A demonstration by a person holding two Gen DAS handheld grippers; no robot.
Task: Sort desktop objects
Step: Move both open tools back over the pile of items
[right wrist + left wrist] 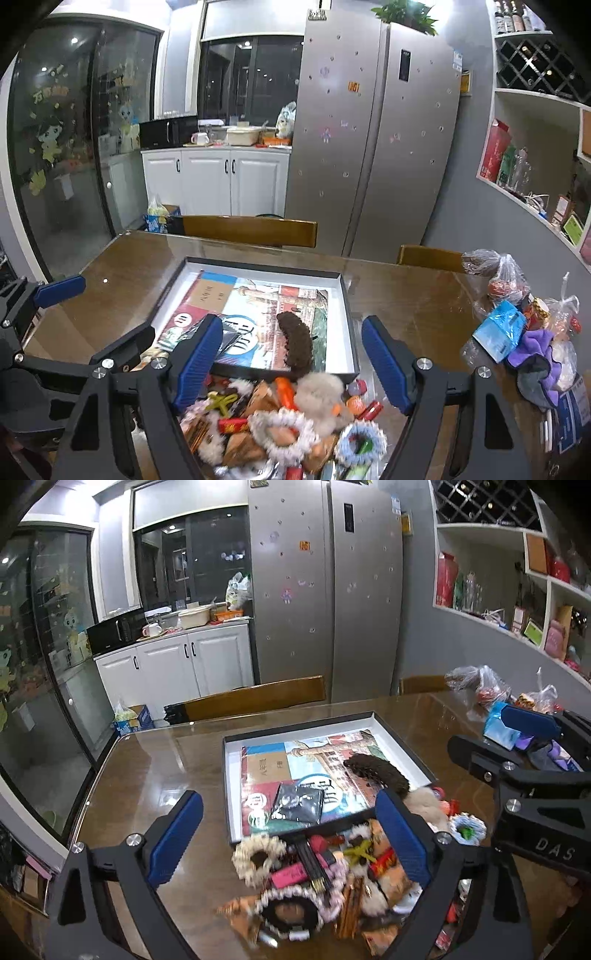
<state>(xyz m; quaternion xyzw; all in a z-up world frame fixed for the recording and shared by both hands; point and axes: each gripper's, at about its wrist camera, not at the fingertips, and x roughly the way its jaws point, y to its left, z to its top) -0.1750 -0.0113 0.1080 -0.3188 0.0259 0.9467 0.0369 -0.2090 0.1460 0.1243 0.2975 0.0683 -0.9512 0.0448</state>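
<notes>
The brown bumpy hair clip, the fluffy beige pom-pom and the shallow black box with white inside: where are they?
Brown bumpy hair clip [295, 343]: right wrist view, middle of its curved back.
Fluffy beige pom-pom [320, 391]: right wrist view, centre of the fluff.
Shallow black box with white inside [232, 775]: left wrist view, bare white floor by its left wall.

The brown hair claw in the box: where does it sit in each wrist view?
Left wrist: the brown hair claw lies right of centre, at the box's right side, on the book.
Right wrist: the claw lies at centre, towards the box's near right corner, above the fluffy pompom.
Shared landmark: the silver fridge behind the table.
</notes>
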